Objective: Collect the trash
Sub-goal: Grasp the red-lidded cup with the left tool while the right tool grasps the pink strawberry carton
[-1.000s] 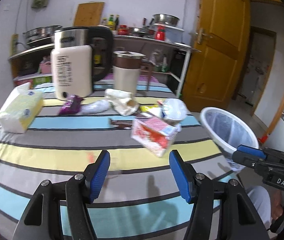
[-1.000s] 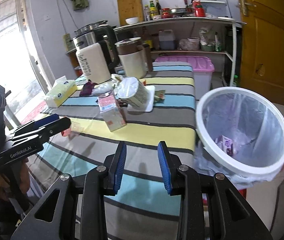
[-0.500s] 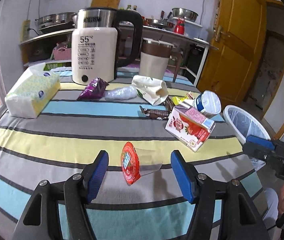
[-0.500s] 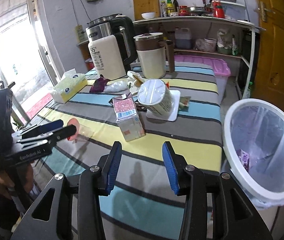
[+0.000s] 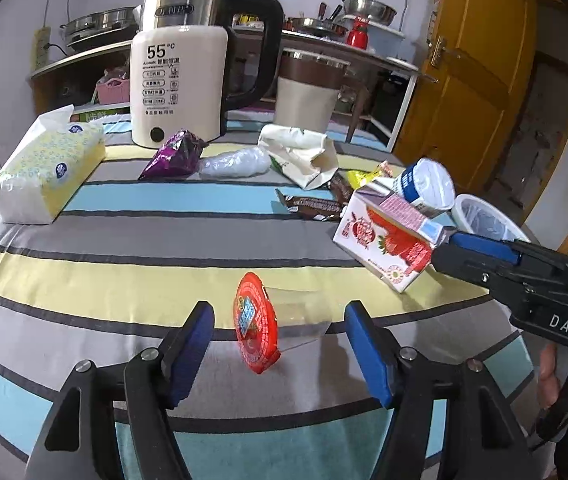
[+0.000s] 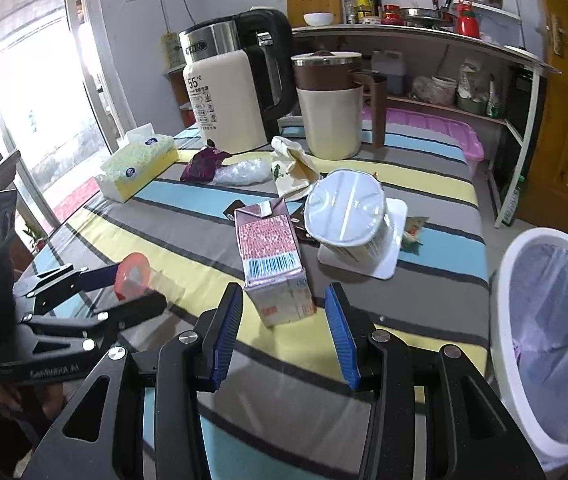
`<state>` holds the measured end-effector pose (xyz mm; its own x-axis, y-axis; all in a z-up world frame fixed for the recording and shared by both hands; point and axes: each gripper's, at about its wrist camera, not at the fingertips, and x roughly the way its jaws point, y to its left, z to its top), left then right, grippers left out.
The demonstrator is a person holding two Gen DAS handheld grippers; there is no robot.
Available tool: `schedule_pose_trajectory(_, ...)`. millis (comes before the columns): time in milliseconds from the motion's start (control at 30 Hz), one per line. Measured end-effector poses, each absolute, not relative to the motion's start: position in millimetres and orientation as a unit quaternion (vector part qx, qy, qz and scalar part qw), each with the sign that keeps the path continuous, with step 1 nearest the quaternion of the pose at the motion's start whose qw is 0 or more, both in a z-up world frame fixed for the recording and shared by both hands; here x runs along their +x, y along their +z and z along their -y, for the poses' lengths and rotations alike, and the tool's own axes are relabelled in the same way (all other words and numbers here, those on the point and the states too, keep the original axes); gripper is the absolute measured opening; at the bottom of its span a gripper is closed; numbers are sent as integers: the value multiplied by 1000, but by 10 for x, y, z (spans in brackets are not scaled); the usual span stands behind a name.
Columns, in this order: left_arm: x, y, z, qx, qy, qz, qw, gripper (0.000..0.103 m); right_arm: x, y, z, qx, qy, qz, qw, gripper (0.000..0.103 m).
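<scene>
A clear jelly cup with a red lid (image 5: 257, 326) lies on its side on the striped tablecloth, between the open fingers of my left gripper (image 5: 277, 344); it also shows in the right wrist view (image 6: 133, 276). A strawberry milk carton (image 6: 273, 262) lies just ahead of my open right gripper (image 6: 283, 328), and it shows in the left wrist view (image 5: 386, 240). A white instant-noodle cup (image 6: 346, 216), a crumpled paper bag (image 5: 302, 154), a purple wrapper (image 5: 173, 156), a clear plastic bag (image 5: 233, 162) and a brown wrapper (image 5: 312, 204) lie further back.
A white bin with a liner (image 6: 552, 332) stands off the table's right edge. A kettle (image 5: 181, 70), a beige jug (image 5: 308, 88) and a tissue box (image 5: 45, 168) stand at the back and left. Shelves and a yellow door (image 5: 472, 76) lie behind.
Both grippers have moved forward and lower over the table. The jelly cup now sits between the left fingers, and the right gripper has opened wider and closed in on the carton.
</scene>
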<state>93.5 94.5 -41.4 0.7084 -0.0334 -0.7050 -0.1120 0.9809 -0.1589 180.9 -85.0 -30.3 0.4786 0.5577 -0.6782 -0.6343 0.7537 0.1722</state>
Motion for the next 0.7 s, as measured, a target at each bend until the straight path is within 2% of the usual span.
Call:
schedule_pose_trajectory(133,985,-478,-949,-95,37,-396,913,67,1867,-334,763,-59,346,-378,857,44)
schedule_pose_trajectory(267,965,-469,-980,-100,41,-393,913,51,1909,-355,726,-63,339,-379,859,44)
schedule_pose_trajectory(400,921,-458,-991,-106,36,-387,915,51,1944,-366,703,-59,334,-386,858,44)
schedule_pose_trajectory(467,902,-447,-987,-106,33,-385,916,51,1942,-358,705,-54,334,-387,858,37)
schedule_pose_trajectory(700,818,-410,-984,-104,33,-377,920,51,1818,-321,744,-44,338,-380,860,35)
